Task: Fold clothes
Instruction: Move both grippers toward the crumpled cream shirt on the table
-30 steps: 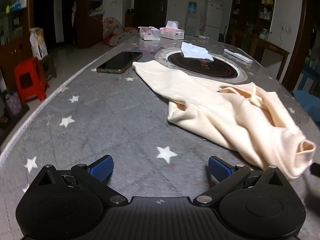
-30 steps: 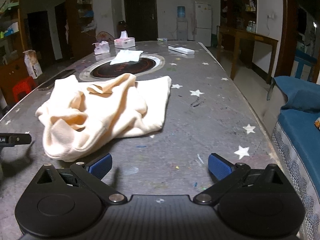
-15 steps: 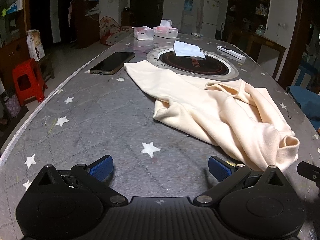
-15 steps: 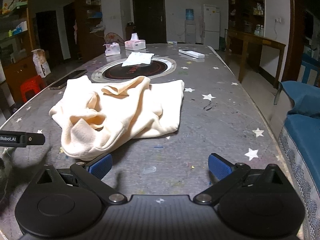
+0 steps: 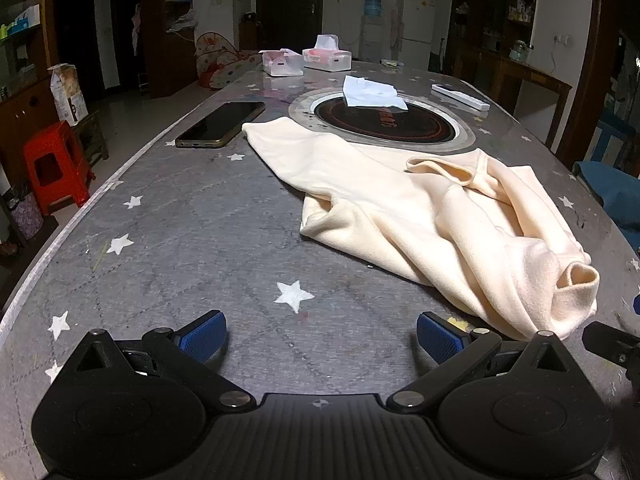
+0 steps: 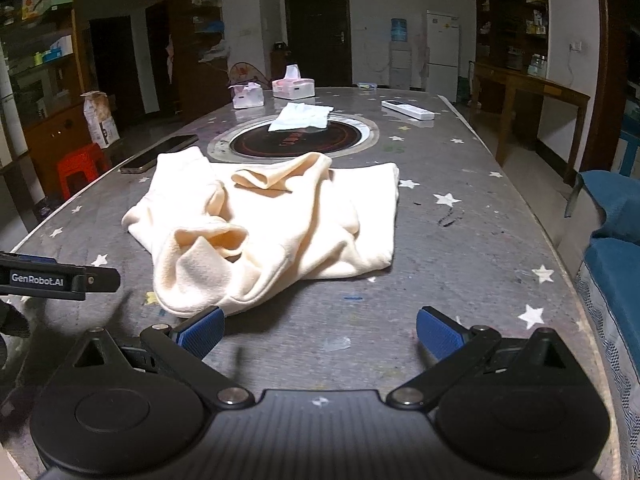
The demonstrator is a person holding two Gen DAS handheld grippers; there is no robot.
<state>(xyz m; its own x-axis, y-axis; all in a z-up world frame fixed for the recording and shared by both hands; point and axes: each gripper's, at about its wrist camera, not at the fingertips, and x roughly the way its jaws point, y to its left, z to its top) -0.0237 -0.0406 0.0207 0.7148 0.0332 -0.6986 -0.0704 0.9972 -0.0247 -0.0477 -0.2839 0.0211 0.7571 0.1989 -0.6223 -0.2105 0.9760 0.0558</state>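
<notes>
A cream garment (image 5: 420, 204) lies crumpled on the grey star-patterned table (image 5: 192, 232), one end stretched flat toward the phone, the other bunched with a cuff opening at the near right. My left gripper (image 5: 320, 334) is open and empty, just short of the garment's near edge. In the right wrist view the same garment (image 6: 280, 224) is heaped ahead and to the left. My right gripper (image 6: 320, 332) is open, its left fingertip (image 6: 202, 330) right at the bunched near end, nothing held. The left gripper's finger (image 6: 56, 278) shows at the left edge.
A phone (image 5: 222, 124) lies beside the garment's far end. A round inset hotplate (image 5: 384, 122) with a white tissue (image 5: 372, 94) sits beyond. Tissue boxes (image 5: 326, 58) and a remote (image 5: 460, 97) are farther back. A red stool (image 5: 54, 166) stands left, a blue sofa (image 6: 616, 248) right.
Both grippers have pulled back and risen slightly, so the garment looks farther ahead in both views. The garment itself has not moved. Both stay open.
</notes>
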